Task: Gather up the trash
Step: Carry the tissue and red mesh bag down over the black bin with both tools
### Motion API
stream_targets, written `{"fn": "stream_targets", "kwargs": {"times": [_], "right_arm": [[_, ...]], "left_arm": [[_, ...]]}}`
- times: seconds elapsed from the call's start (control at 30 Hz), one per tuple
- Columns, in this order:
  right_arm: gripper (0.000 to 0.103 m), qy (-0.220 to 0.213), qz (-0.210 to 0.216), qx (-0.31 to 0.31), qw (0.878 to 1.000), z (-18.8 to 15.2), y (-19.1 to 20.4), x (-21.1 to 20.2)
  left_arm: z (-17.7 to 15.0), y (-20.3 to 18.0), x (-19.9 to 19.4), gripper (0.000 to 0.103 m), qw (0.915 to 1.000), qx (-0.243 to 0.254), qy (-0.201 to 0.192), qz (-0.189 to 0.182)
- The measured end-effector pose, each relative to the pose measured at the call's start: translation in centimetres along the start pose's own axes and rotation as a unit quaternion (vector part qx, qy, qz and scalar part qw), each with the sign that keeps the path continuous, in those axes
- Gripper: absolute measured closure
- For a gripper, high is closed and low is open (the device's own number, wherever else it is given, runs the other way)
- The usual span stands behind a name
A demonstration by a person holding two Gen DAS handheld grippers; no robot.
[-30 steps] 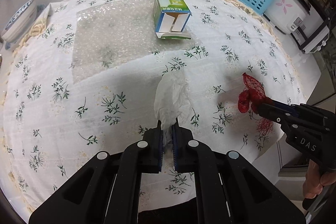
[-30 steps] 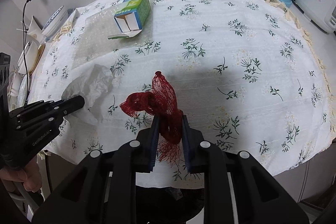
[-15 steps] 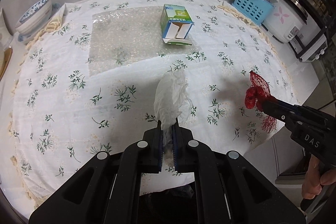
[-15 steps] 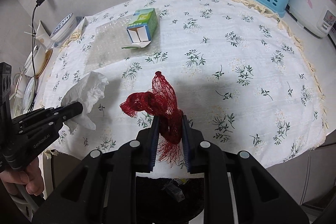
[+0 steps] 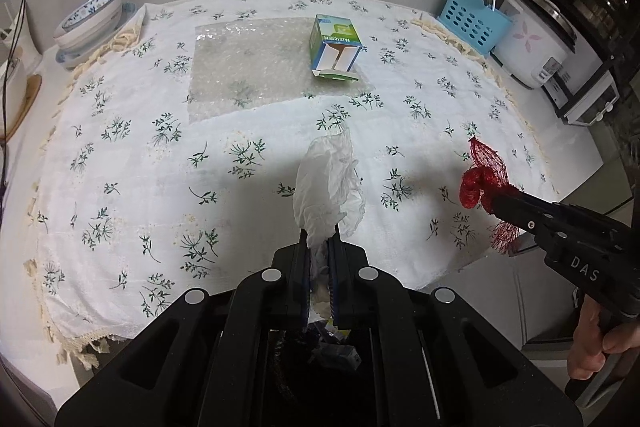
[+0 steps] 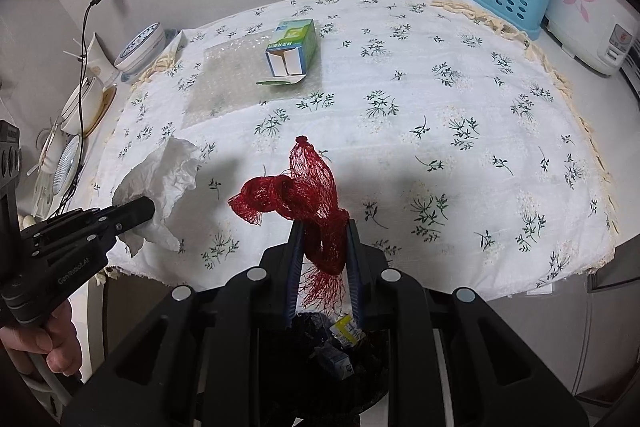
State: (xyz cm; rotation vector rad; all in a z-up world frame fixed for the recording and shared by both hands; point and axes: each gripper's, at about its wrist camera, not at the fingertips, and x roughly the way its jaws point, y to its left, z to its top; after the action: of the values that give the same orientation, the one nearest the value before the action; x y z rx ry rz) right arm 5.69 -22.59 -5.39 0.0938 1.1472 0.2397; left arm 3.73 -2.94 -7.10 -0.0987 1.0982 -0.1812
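My left gripper (image 5: 319,247) is shut on a crumpled white tissue (image 5: 328,187), held past the table's front edge; the tissue also shows in the right wrist view (image 6: 164,179). My right gripper (image 6: 323,227) is shut on a red mesh net bag (image 6: 308,187), seen from the left wrist as well (image 5: 482,179). Below both grippers is a dark trash bin (image 6: 340,347) with wrappers inside. An open green-and-white carton (image 5: 334,49) lies on a sheet of bubble wrap (image 5: 248,67) at the back of the table.
The table has a white floral cloth (image 5: 120,167). A blue utensil caddy (image 5: 474,23) and a rice cooker (image 5: 536,43) stand at the back right. Bowls (image 5: 90,15) and a cable sit at the back left.
Both grippers have pulled back and up from the table toward its front edge, carrying the tissue and the net bag. The bin below has come into view.
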Motion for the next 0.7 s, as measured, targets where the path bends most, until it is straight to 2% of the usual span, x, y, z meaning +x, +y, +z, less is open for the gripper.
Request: {"fn": "stream_targets", "kwargs": {"times": [0.7], "right_arm": [[0.084, 0.006, 0.009, -0.023, 1.000, -4.6, 0.9, -2.1]], "left_arm": [[-5.7, -0.5, -1.9, 0.097, 0.9997, -0.025, 0.005, 0.002]]}}
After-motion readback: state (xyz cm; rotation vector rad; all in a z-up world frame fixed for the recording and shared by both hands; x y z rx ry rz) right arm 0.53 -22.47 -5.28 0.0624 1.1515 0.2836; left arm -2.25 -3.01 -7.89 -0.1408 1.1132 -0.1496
